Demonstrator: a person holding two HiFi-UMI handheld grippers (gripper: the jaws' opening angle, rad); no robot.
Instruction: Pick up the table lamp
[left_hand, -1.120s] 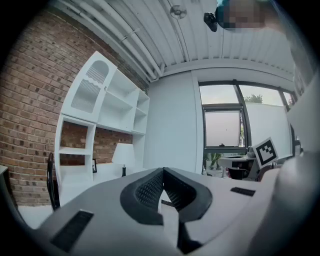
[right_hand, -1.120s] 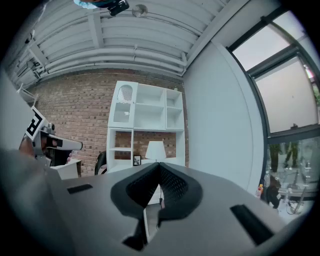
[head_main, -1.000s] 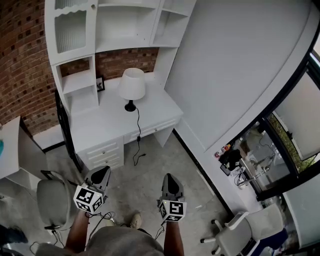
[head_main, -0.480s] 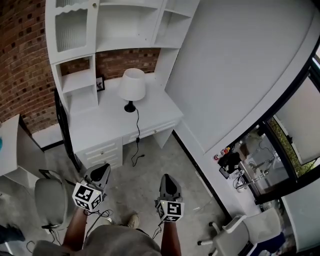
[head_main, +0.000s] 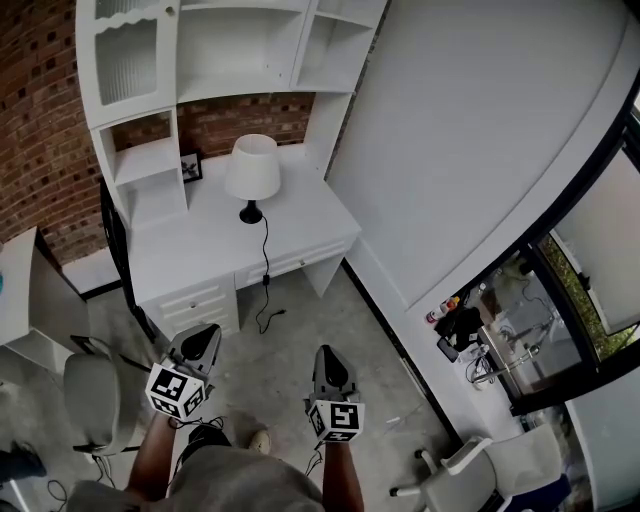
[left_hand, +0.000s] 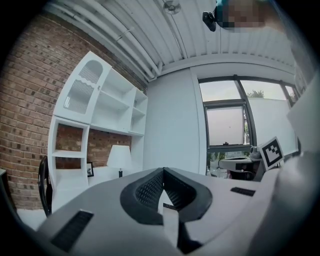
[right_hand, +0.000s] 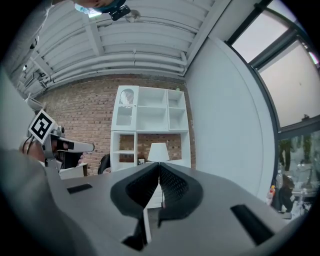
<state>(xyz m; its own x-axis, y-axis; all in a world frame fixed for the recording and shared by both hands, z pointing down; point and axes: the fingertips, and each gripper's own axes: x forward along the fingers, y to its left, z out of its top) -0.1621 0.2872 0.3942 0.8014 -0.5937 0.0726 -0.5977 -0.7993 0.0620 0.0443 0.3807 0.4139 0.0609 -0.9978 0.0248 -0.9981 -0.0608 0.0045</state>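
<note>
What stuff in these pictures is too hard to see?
- Picture frame: too small in the head view to tell what it shows.
- Table lamp: its base is hidden behind the right gripper in the right gripper view.
- Office chair: cut off by the head view's bottom edge.
</note>
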